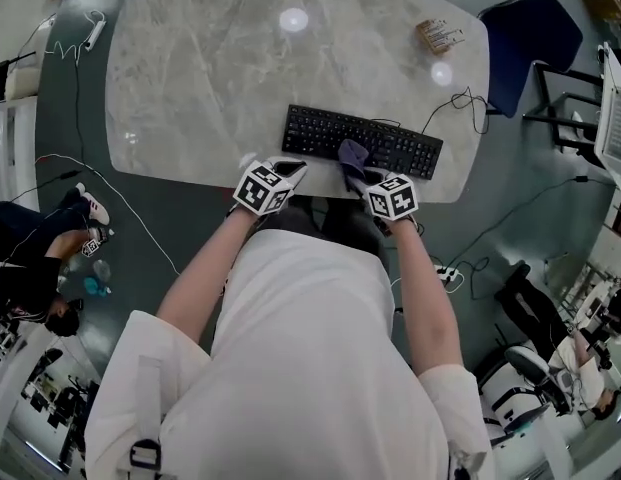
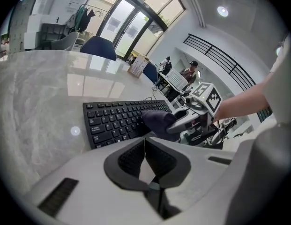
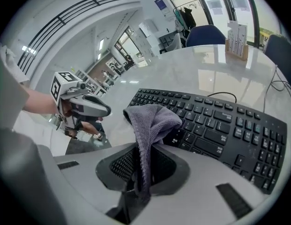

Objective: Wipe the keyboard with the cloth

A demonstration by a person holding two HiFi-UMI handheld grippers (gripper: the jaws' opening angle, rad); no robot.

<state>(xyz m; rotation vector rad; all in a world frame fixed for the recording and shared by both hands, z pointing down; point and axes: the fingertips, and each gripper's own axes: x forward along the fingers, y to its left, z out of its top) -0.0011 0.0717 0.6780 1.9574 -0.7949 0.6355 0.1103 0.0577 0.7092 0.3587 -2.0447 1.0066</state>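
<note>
Your right tool (image 3: 144, 170) pinches the grey cloth (image 3: 152, 121) onto the keyboard (image 3: 220, 130), while your left tool (image 2: 145, 159), jaws pressed together on nothing, sits nearby at the tabletop (image 1: 210, 68) edge.

table (image 1: 190, 88): pale marble top | keyboard (image 1: 362, 140): flat, near front edge | small box (image 1: 439, 36): far right corner

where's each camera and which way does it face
Head view: on the person's head, looking steeply down at the table and keyboard; torso, forearms, left hand-held gripper and right hand-held gripper show.
Left gripper view: on the left hand-held gripper, looking along its shut, empty jaws over the keyboard; right forearm shows.
Right gripper view: on the right hand-held gripper, looking along jaws shut on the cloth toward the keyboard; left forearm shows.
Both gripper views show the keyboard and the other hand-held gripper.
</note>
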